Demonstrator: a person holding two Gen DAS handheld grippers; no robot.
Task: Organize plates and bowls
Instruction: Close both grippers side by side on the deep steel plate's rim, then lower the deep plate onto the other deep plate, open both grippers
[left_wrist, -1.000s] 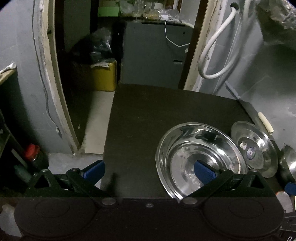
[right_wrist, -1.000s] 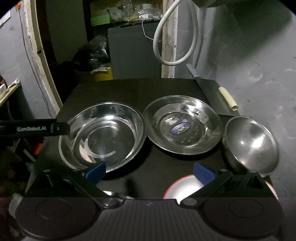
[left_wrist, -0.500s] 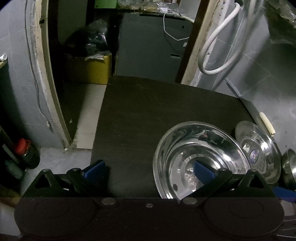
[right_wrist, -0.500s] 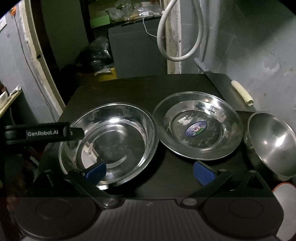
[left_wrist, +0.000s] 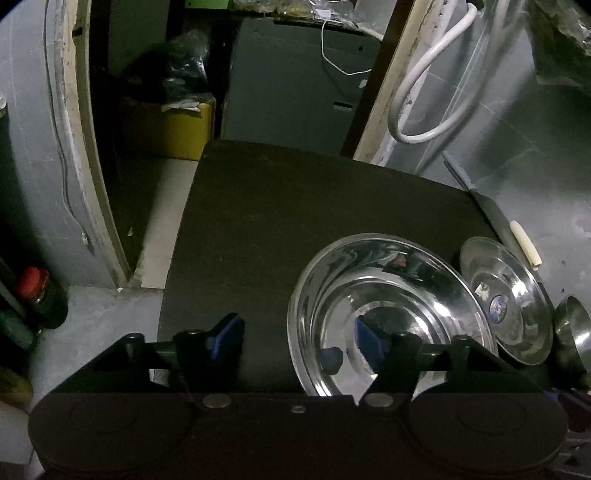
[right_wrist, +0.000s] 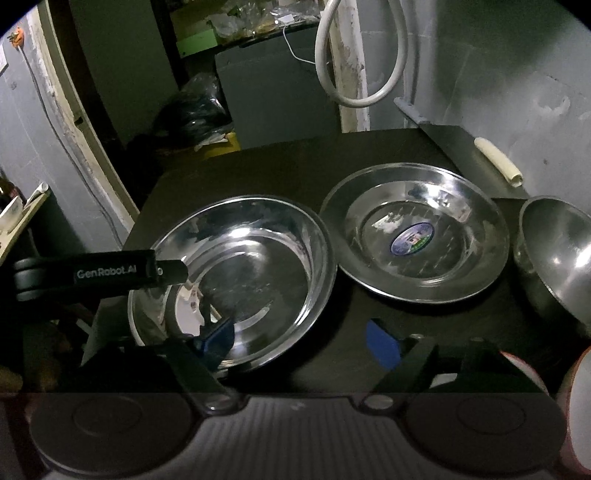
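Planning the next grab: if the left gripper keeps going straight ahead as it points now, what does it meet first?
Probably the near left rim of the large steel bowl, which sits between the open fingers of the left gripper; depth is hard to judge.

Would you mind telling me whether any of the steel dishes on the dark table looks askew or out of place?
The flat plate with the blue sticker looks askew: its left rim seems to ride on the large bowl rather than lying flat on the table. The small bowl at the right leans on its side. Nothing looks spilled or damaged.

"GenRobot.AI" on left gripper (right_wrist: 110, 275)
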